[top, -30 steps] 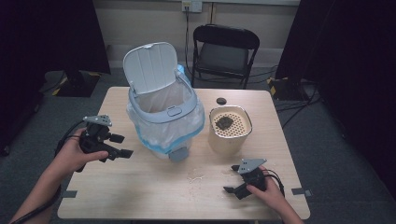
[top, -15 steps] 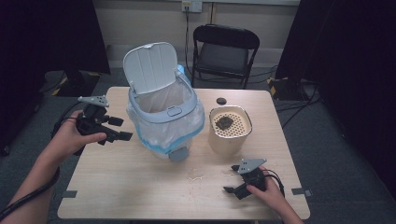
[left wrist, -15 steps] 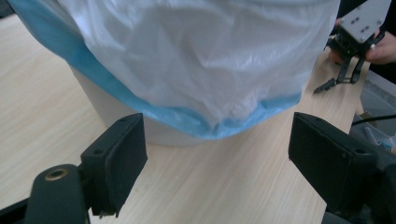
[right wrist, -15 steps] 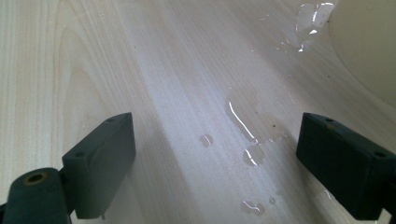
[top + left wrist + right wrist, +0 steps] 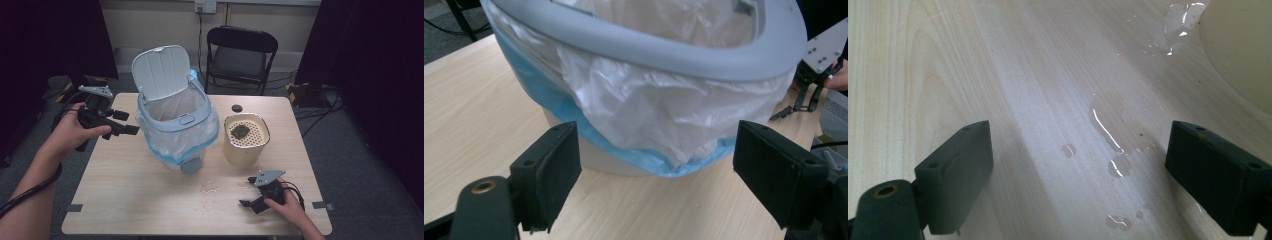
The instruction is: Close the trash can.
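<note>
Trash bin (image 5: 175,125), lid up, lined with a white bag (image 5: 649,110), stands mid tabletop (image 5: 125,200). Left claw (image 5: 131,123) hovers just beside its left rim, jaws wide, nothing between them. Cream perforated container (image 5: 246,140) sits right of the bin. Right claw (image 5: 245,192) rests low on the tabletop, jaws wide and empty, near water drops (image 5: 1118,160).

No lettering, label, brand or number can be read anywhere here, on any surface, from any of the three cameras.
</note>
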A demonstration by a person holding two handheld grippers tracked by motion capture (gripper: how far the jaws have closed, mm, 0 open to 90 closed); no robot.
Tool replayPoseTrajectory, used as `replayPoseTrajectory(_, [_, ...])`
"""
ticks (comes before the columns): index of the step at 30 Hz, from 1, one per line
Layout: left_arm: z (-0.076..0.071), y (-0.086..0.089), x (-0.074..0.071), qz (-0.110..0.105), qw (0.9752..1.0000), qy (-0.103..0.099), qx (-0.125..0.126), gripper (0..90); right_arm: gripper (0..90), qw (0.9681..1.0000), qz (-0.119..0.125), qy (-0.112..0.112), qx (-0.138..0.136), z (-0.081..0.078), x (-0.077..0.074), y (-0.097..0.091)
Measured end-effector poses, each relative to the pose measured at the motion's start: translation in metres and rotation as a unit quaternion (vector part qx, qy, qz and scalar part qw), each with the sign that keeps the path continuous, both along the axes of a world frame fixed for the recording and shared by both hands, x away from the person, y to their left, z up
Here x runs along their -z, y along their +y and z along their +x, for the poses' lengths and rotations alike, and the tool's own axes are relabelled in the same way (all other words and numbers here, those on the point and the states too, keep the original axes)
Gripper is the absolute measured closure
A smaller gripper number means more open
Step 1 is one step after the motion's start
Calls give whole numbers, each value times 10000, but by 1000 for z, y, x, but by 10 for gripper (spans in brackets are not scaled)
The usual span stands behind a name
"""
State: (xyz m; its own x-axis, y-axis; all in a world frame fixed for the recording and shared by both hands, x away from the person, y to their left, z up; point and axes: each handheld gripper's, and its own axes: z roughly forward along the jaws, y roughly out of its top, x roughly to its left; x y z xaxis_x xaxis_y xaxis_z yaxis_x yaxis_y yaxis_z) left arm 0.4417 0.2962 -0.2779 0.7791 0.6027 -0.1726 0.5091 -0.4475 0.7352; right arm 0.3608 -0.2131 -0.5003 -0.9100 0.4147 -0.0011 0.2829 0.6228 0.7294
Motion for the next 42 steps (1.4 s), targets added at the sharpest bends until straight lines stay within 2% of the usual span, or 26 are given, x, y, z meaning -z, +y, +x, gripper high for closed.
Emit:
replayPoseTrajectory(4, [7, 0, -9, -55, 10000, -51, -38, 188, 112, 10000, 0, -3, -1, 0, 0, 0])
replayPoseTrajectory(14, [23, -1, -28, -34, 9998, -170, -93, 188, 111, 10000, -2, 9, -12, 0, 0, 0])
replayPoseTrajectory(17, [29, -1, -32, -126, 9997, -170, -131, 188, 111, 10000, -1, 2, -15, 0, 0, 0])
replayPoseTrajectory(22, [39, -2, -39, -31, 9995, -242, -189, 188, 111, 10000, -2, 9, -13, 0, 0, 0])
replayPoseTrajectory(33, [61, -17, -44, -150, 9989, -405, -188, 189, 111, 10000, -2, 11, -13, 0, 0, 0])
replayPoseTrajectory(38, [65, -28, -47, -220, 9984, -501, -102, 192, 111, 10000, -2, 9, -13, 0, 0, 0])
replayPoseTrajectory(42, [67, -34, -48, -262, 9985, -470, -43, 199, 111, 10000, 0, 1, -13, 0, 0, 0])
